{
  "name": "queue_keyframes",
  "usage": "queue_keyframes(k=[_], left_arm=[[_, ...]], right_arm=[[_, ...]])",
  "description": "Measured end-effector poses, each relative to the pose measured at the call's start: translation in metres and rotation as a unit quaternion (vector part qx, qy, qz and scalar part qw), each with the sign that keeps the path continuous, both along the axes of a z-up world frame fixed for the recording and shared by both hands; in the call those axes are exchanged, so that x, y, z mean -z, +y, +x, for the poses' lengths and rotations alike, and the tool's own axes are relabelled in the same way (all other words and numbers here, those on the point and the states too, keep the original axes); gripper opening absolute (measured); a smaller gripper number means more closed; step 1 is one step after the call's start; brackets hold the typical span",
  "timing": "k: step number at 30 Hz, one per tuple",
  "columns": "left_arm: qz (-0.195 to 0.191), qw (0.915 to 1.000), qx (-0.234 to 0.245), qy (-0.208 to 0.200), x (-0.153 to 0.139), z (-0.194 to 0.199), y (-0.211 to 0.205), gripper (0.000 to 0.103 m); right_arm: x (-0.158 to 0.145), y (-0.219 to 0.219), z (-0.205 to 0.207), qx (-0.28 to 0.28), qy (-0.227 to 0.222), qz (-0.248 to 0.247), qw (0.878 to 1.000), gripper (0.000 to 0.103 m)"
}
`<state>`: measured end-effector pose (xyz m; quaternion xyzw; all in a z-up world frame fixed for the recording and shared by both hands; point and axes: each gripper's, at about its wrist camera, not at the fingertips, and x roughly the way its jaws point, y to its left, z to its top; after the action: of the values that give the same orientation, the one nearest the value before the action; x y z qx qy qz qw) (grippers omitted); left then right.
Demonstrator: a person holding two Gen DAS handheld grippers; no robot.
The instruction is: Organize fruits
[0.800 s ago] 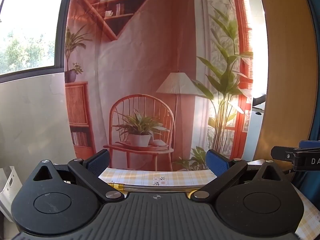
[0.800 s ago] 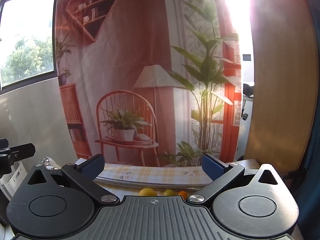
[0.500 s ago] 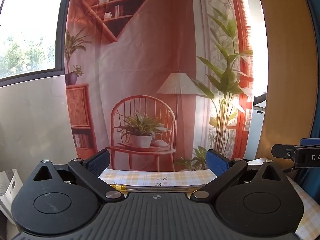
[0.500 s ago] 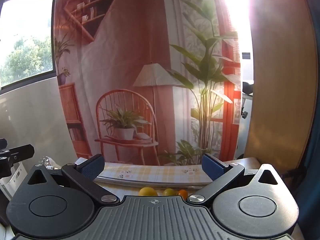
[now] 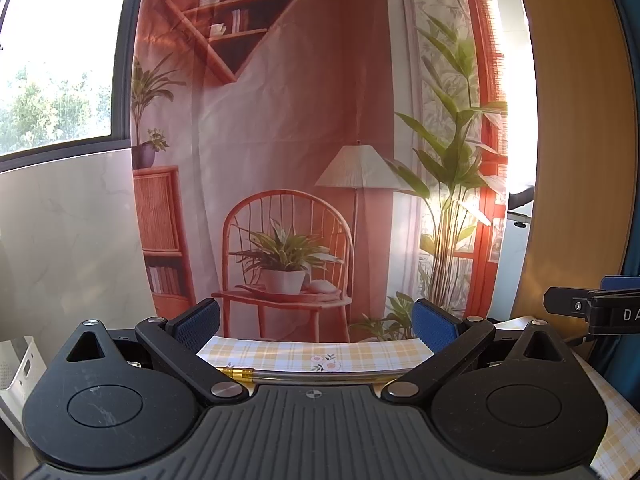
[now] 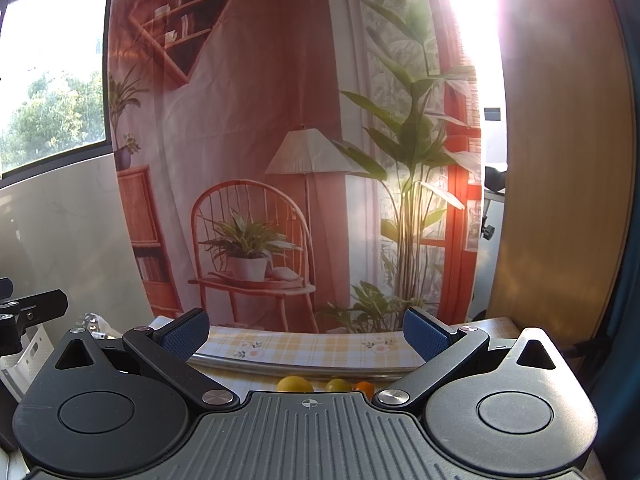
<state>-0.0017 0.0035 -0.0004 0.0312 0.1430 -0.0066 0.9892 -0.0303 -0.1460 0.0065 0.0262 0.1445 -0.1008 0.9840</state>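
In the right wrist view the tops of three small fruits peek over the gripper body: a yellow one, a greenish one and an orange one. They lie just in front of a clear tray rim on the yellow checked tablecloth. My right gripper is open with nothing between its blue pads, held level above the fruits. My left gripper is open too and empty, above the same cloth; a clear rim with a gold end shows below it. No fruit shows in the left wrist view.
A printed backdrop of a chair, lamp and plants hangs right behind the table's far edge. A white basket stands at the left. The right gripper's side shows at the right of the left wrist view. A wooden panel stands at the right.
Both views have shifted only slightly, as both grippers dipped or tilted a little. Both grippers stay open and nothing was picked up.
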Motion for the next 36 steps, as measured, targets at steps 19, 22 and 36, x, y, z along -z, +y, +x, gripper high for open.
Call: queue_keyframes(k=[19, 22, 36], left_arm=[[0.0, 1.0, 0.003, -0.003, -0.0002, -0.0036, -0.0043, 0.103], [-0.001, 1.0, 0.004, -0.003, -0.0003, -0.0036, -0.004, 0.103], [0.007, 1.0, -0.005, -0.002, 0.0003, -0.0031, -0.0022, 0.103]], right_arm=[[-0.0011, 0.0005, -0.0003, 0.0, 0.0, -0.001, 1.0, 0.103], [-0.0011, 0.0005, -0.0005, -0.001, 0.0, 0.0, 1.0, 0.103], [-0.0024, 0.0023, -0.0003, 0.0, 0.0, -0.001, 1.0, 0.103]])
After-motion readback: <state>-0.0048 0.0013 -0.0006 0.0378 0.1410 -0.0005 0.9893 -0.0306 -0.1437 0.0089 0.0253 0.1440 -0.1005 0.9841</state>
